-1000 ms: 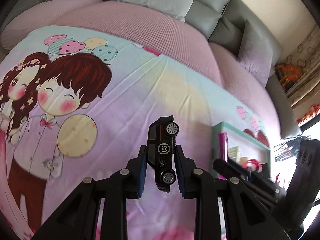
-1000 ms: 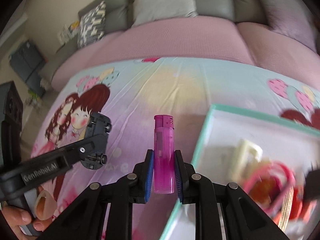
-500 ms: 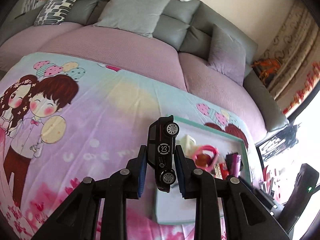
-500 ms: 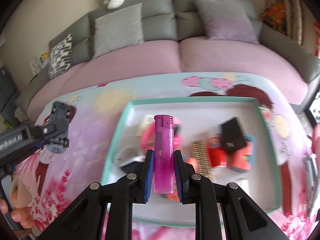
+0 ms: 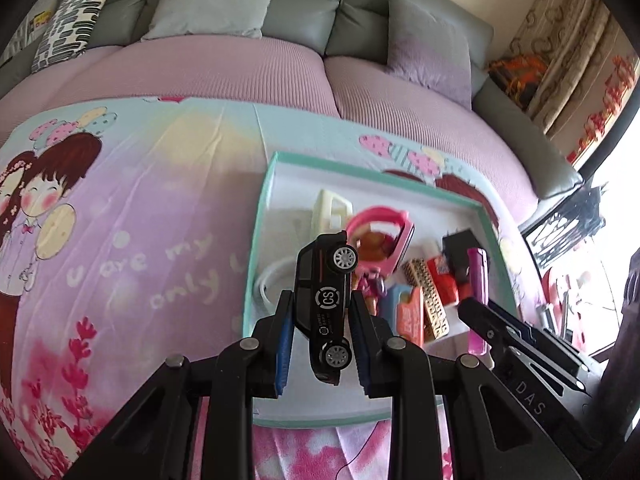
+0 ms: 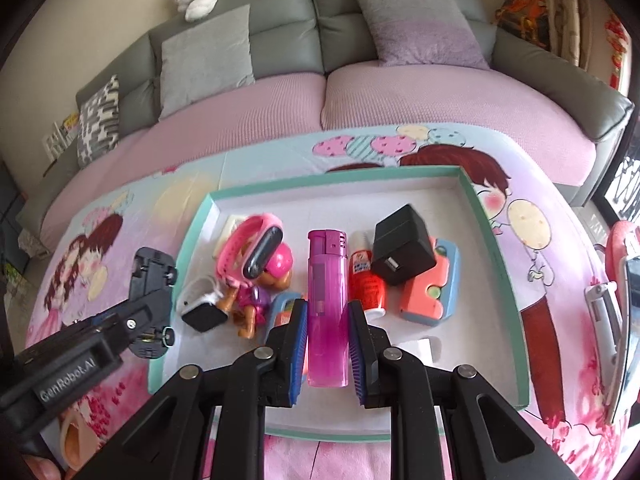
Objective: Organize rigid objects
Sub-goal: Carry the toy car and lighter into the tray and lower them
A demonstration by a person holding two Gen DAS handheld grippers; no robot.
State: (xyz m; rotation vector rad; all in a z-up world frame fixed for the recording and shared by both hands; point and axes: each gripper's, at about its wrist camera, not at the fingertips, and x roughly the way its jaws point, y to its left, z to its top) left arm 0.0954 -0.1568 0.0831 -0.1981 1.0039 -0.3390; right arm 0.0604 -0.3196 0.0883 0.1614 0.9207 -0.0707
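Now both hands have swung across the printed sheet (image 6: 532,292) from its bare cartoon side, and the teal-rimmed tray (image 6: 494,256) lies below both cameras where a second ago it was only at the edge of view. On the left, the left gripper (image 5: 322,334) has its jaws closed on a black toy car (image 5: 326,304), clamped by roof and underside with its wheels toward the camera; in the right wrist view the car hangs over the sheet just outside the tray's left rim. Further right, the tray already holds a pink wristband (image 6: 250,250), a small doll (image 6: 260,292), a red bottle (image 6: 366,280), a black cube charger (image 6: 402,250) and a coral-and-blue case (image 6: 434,284), crowded toward the middle, with bare floor along the far wall. The right gripper (image 6: 328,346) has its jaws closed on a pink lighter (image 6: 326,308), held upright above the tray's middle, between the doll and the bottle. In my judgement the carry is nearly done: both items are in position for release, the lighter first, provided each is lowered into a free gap and not onto the pile.
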